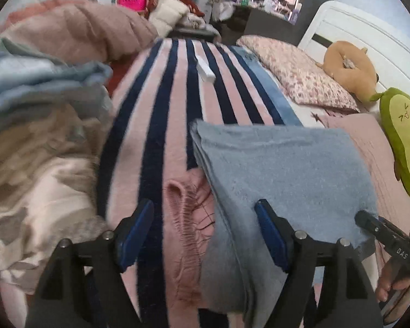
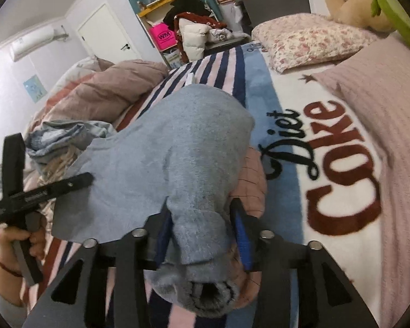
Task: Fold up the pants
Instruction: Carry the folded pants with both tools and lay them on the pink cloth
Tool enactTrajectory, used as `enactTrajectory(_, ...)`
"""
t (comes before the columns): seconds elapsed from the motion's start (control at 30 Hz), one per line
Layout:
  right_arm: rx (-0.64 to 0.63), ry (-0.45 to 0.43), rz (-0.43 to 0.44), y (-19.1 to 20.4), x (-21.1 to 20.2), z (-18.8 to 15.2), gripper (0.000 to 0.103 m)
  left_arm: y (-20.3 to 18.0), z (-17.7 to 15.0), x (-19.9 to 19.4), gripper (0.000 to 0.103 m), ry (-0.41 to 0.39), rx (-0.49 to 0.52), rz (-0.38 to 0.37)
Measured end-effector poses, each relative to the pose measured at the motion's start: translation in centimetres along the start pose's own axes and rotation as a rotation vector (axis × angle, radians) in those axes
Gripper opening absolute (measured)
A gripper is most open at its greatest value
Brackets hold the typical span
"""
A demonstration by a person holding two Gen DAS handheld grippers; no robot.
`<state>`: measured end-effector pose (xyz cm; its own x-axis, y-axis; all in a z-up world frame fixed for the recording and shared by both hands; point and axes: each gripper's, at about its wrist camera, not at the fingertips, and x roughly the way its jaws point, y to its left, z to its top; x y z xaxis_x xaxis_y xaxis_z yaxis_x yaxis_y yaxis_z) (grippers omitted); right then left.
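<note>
The grey-blue pants (image 2: 172, 161) lie folded into a thick, soft stack on the striped blanket (image 1: 161, 114) on the bed, over a pink garment (image 1: 186, 213). The left gripper (image 1: 205, 235) has its jaws wide apart, gripping nothing; the right gripper (image 2: 202, 235) has its jaws partly open around the pants' rolled end.

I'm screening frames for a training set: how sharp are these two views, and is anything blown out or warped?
Left wrist view: motion-smeared, the striped blanket and clothes pile are soft, and the fisheye bows the stripes. Right wrist view: crisper, the blanket lettering is readable, the grey pants blur nearest the lens, and the wall at far left is overexposed.
</note>
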<state>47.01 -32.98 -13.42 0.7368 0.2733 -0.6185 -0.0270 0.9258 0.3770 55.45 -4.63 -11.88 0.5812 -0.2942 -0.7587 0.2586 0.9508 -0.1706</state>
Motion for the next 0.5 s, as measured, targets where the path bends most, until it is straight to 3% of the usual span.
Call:
enactTrajectory(0.1, -0.032, -0.068, -0.042, 0.8, -2.7, 0.4, 0.039, -0.9, 0.3, -2.8, 0.074, -0.077, 0.028, 0.026)
enactTrajectory(0.2, -0.094, -0.174, -0.058, 2.0, -5.5, 0.9, 0.039, -1.5, 0.7, -3.4, 0.073, -0.075, 0.033, -0.046)
enactTrajectory(0.37, -0.154, -0.077, -0.011, 3.6, -3.4, 1.1, 0.038, -3.5, -0.3, -1.0, 0.072, -0.008, 0.105, -0.043)
enactTrajectory(0.5, -0.177, -0.075, -0.11, 2.6, -0.6, 0.8, 0.039, -3.1, -1.1, 2.3, 0.072, 0.058, 0.086, -0.003)
